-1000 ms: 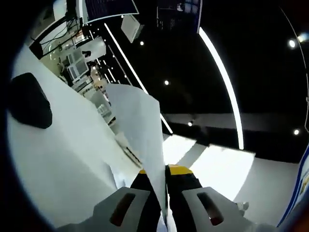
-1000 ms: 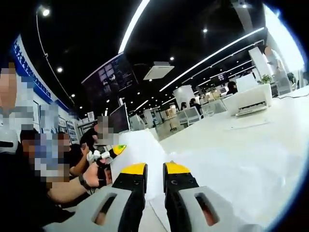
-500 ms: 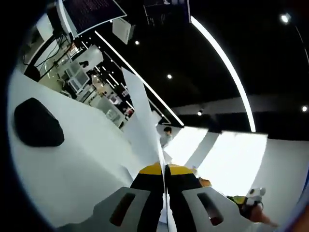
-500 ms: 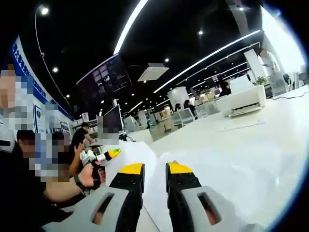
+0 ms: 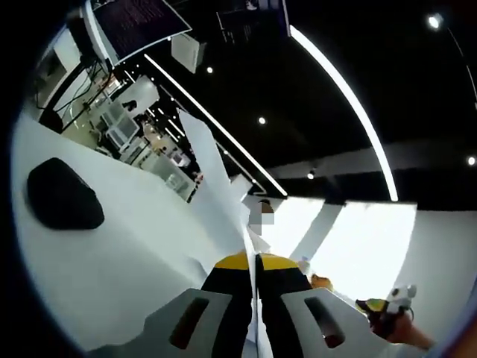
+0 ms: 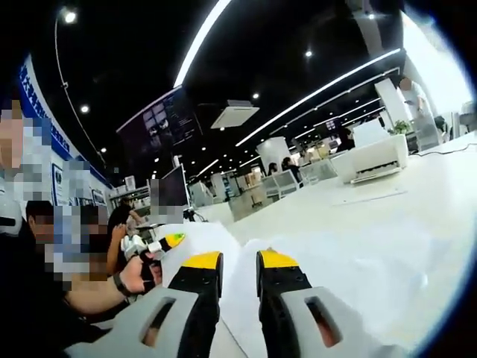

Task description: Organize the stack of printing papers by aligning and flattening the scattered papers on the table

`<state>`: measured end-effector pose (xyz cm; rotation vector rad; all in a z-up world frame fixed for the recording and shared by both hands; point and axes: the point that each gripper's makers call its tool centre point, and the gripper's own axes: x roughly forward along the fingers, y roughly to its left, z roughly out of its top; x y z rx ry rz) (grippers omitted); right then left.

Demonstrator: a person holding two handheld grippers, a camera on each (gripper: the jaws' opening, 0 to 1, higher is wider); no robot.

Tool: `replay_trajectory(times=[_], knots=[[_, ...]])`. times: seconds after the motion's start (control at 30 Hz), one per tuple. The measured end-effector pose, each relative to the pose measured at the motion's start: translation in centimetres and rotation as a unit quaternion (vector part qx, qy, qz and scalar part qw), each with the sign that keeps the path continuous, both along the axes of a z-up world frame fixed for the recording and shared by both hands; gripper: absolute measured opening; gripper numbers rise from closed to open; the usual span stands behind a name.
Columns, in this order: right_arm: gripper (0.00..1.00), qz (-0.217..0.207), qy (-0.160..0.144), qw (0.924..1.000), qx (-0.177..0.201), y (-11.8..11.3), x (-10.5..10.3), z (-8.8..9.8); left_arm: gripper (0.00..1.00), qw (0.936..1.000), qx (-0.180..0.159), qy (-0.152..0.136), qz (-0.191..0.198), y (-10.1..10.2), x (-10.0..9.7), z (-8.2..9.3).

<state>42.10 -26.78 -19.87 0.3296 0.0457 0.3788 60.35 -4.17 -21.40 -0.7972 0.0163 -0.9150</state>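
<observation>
While the left gripper view is tilting steeply against the room, the left gripper (image 5: 253,262) is pinching a sheet of paper (image 5: 216,186) between its yellow-tipped jaws, which are sitting pressed together with the sheet's edge running up between them. That sheet is rising on edge from the jaws, standing clear of the white table (image 5: 127,246), and its upper part is curling slightly to one side. A black mouse-shaped object (image 5: 63,195) is lying on the table well apart from the sheet. Low at the right of this view, a hand holding the other gripper (image 5: 387,307) is coming into sight.

Turning to the right gripper view, the right gripper (image 6: 231,262) is hovering with its jaws parted and nothing between them, pointing over loose papers (image 6: 343,253) that are spreading across the table (image 6: 417,171) just beyond the tips. Further papers are lying under and beside the jaws. At the left, the left gripper is showing in a person's hand (image 6: 134,273), beside a raised white sheet.

Judging from this, the lifted sheet is being held by one thin edge only, so it is likely to buckle, crease or slip free if it is being swung down quickly. Lowering it askew could also be leaving it misaligned with the pile, and pressing with the parted jaws may be wrinkling the top papers.
</observation>
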Motion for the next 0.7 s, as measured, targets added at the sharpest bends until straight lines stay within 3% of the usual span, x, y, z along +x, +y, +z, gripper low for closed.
replay_trajectory(times=[0.5,0.7], knots=[[0.17,-0.013,-0.003,0.9999,-0.001,-1.2,-0.5,-0.2,0.06,1.0000,0.007,0.002,0.004,0.3,0.3,-0.3],[0.21,-0.021,-0.002,0.9998,-0.007,-1.8,-0.2,-0.2,0.06,0.9999,-0.012,0.007,0.004,0.9,0.5,-0.2]])
